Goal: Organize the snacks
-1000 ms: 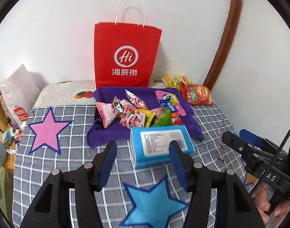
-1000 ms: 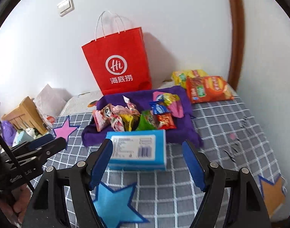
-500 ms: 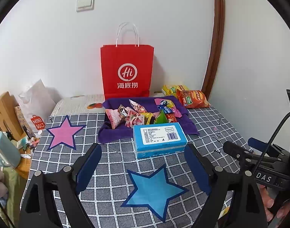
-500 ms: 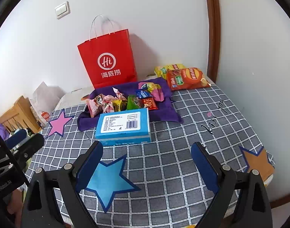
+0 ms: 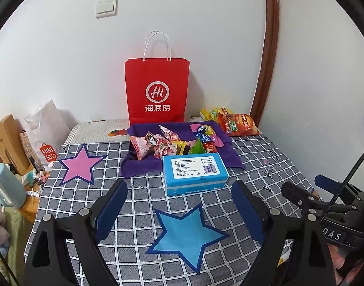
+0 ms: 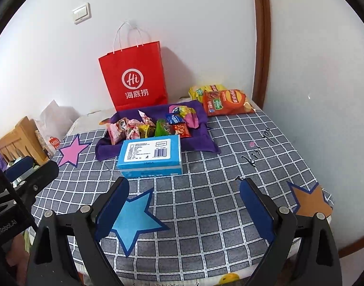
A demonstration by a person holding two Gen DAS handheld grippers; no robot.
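Currently both tools, left tool (image 5: pixel 179 205) and right tool (image 6: pixel 184 202), gape empty; reaching at 12 o'clock could shove the blue box (image 5: pixel 195 172) into the snack pile (image 5: pixel 174 141).

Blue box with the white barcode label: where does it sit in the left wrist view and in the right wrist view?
Left wrist view: the blue box lies just right of centre, beyond the open fingers.
Right wrist view: the blue box lies left of centre.
Shared landmark: the red paper bag behind it.

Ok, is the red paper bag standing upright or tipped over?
Upright. The red paper bag stands against the wall behind the purple cloth, handles pointing up.
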